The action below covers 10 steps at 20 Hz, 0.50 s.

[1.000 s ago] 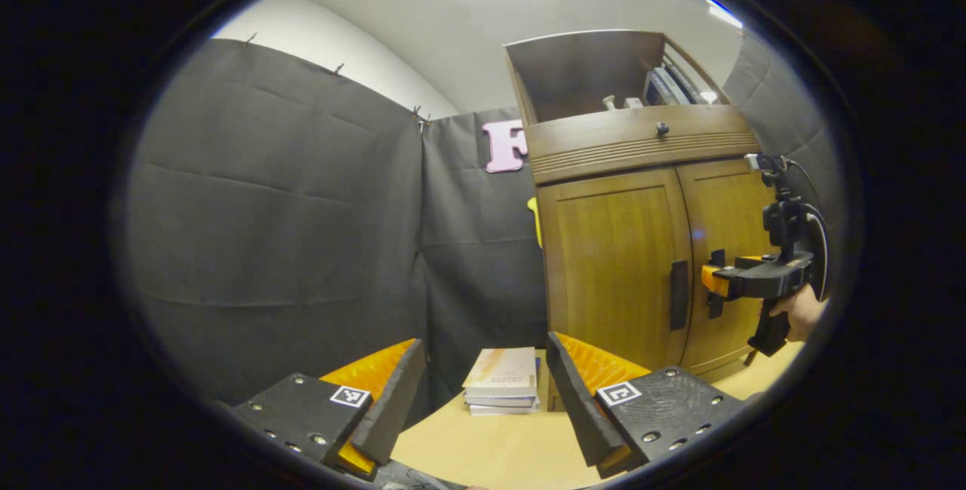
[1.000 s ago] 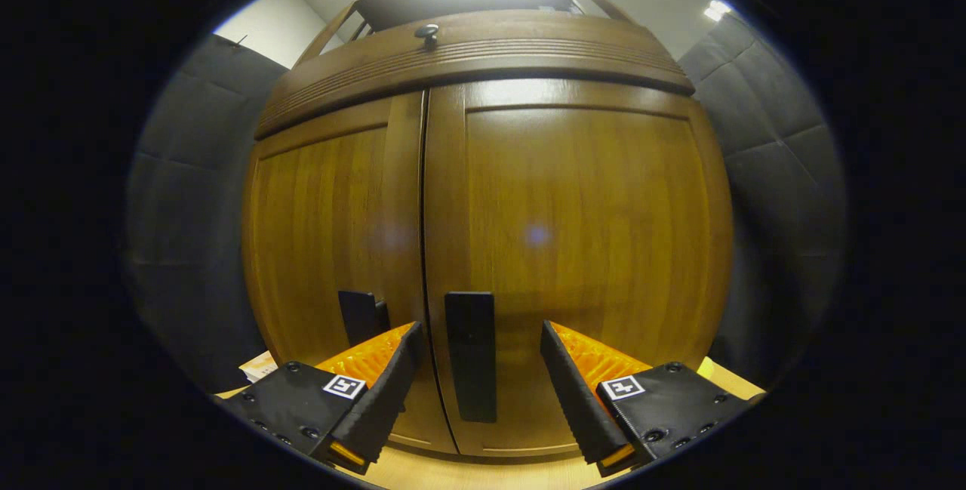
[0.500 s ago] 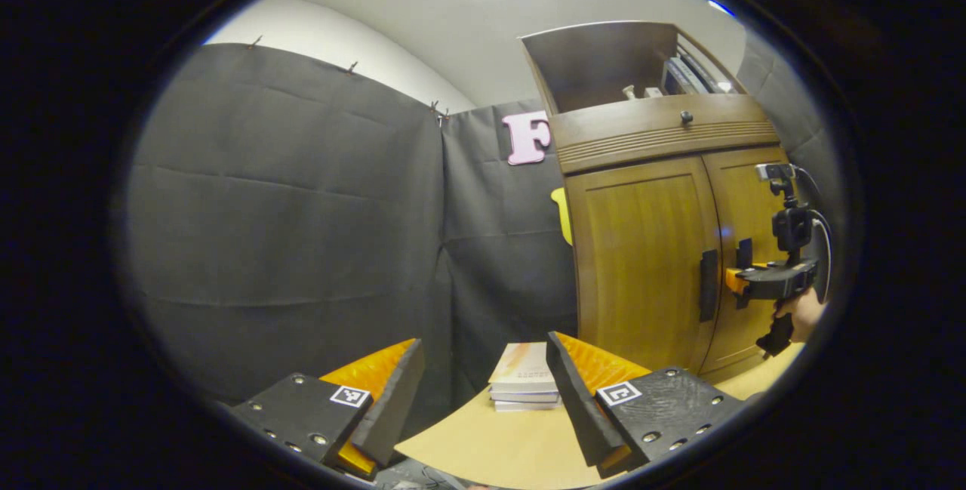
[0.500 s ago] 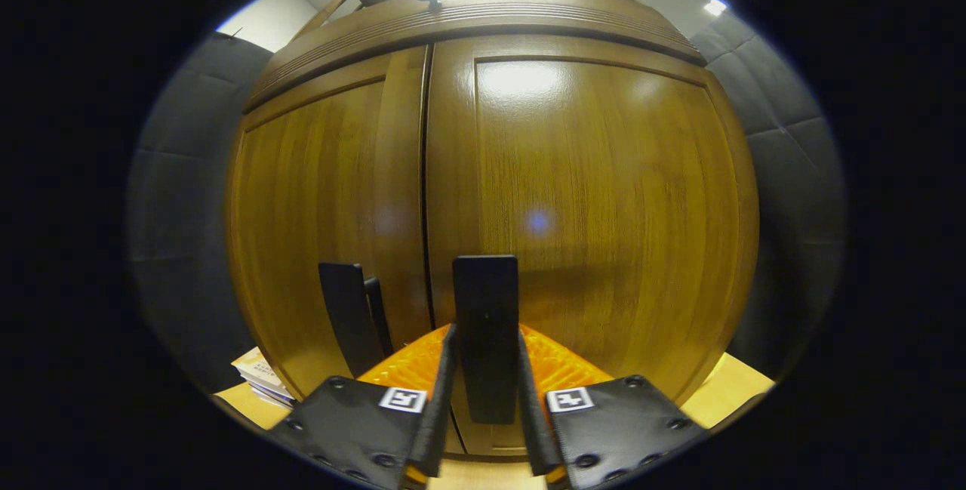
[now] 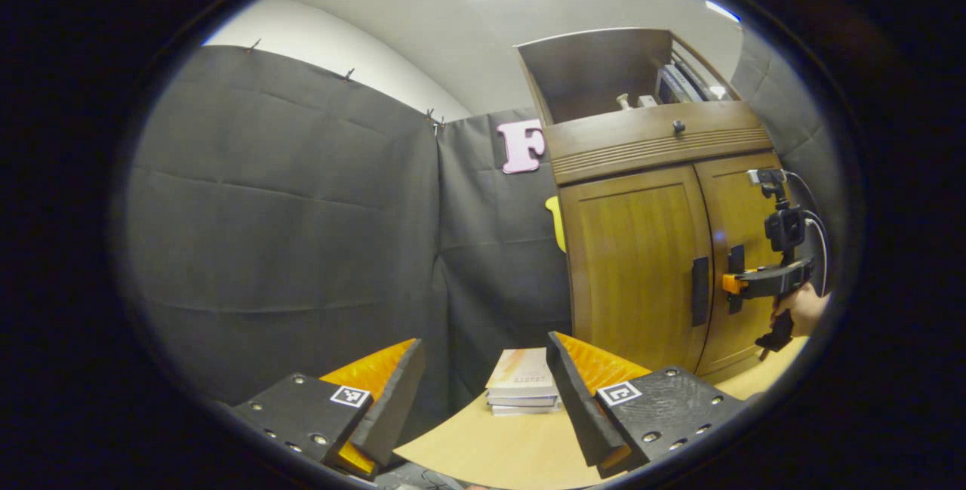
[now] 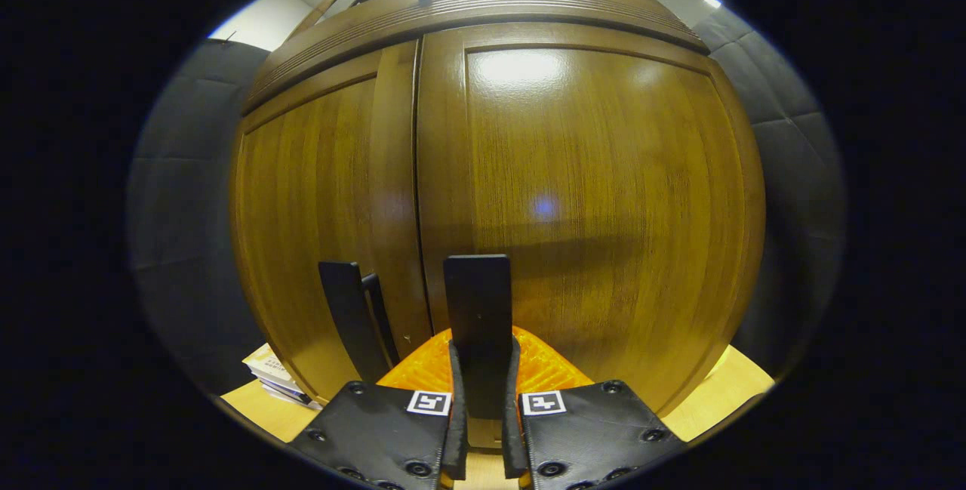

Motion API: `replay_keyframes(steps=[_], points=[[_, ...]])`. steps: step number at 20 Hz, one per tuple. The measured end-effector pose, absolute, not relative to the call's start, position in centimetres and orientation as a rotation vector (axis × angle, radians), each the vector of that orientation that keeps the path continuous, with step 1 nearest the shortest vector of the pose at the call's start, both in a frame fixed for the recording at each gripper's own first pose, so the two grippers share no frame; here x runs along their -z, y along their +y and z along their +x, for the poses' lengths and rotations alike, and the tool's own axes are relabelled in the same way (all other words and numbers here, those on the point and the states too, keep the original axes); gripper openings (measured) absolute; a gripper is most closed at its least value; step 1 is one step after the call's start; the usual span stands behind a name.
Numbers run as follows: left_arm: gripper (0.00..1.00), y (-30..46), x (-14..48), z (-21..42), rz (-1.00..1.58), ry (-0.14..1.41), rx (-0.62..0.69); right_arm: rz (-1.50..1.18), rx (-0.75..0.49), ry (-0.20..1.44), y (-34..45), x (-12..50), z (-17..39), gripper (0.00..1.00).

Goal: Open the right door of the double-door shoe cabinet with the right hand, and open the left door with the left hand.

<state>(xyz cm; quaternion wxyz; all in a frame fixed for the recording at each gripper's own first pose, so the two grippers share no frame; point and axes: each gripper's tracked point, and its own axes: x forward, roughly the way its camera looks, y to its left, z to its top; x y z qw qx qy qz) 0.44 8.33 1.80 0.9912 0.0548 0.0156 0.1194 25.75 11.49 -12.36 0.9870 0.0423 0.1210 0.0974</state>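
The wooden shoe cabinet (image 5: pixel 641 248) stands on the table, with only a thin seam between its two doors. In the right gripper view my right gripper (image 6: pixel 481 429) is shut on the black vertical handle (image 6: pixel 477 309) of the right door (image 6: pixel 596 188), both fingers pressing its lower part. The left door (image 6: pixel 324 203) has its own black handle (image 6: pixel 349 316) just to the left. In the left gripper view my left gripper (image 5: pixel 487 399) is open with nothing between its fingers, well back from the left door's handle (image 5: pixel 700 291). The right gripper (image 5: pixel 730 284) shows there at the right handle, held by a hand (image 5: pixel 804 309).
A short stack of books (image 5: pixel 521 390) lies on the light wooden table (image 5: pixel 483 452) left of the cabinet. A drawer with a small knob (image 5: pixel 678 126) sits above the doors, under an open shelf with items. Black cloth walls surround the booth.
The right gripper moved in and shut on the right door's handle, then tightened its hold. The left gripper stayed open and only swung slightly.
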Motion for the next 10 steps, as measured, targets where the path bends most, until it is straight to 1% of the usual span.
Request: replay_keyframes(steps=[3, 4, 5, 6, 7, 9, 10], points=[[0.94, 8.3, -1.9, 0.3, 0.111, 0.022, -0.238, 0.084, -0.211, 0.252, 11.4, 12.3, 25.1, 0.17], [0.94, 8.2, -2.0, 0.2, 0.112, 0.019, -0.239, 0.081, -0.211, 0.250, 11.3, 12.2, 24.7, 0.20], [0.94, 8.2, -2.0, 0.2, 0.111, 0.015, -0.239, 0.082, -0.212, 0.251, 11.3, 12.1, 24.4, 0.17], [0.94, 8.2, -2.0, 0.2, 0.108, 0.013, -0.237, 0.086, -0.218, 0.252, 11.2, 12.0, 24.1, 0.20], [0.94, 8.1, -2.0, 0.2, 0.106, 0.012, -0.234, 0.088, -0.226, 0.256, 11.1, 12.1, 23.6, 0.17], [0.94, 7.9, -2.3, 0.1, 0.101, 0.006, -0.224, 0.093, -0.243, 0.258, 10.8, 12.0, 22.7, 0.17], [0.94, 7.8, -2.5, 0.0, 0.099, 0.003, -0.218, 0.096, -0.248, 0.258, 10.6, 11.9, 22.3, 0.20]])
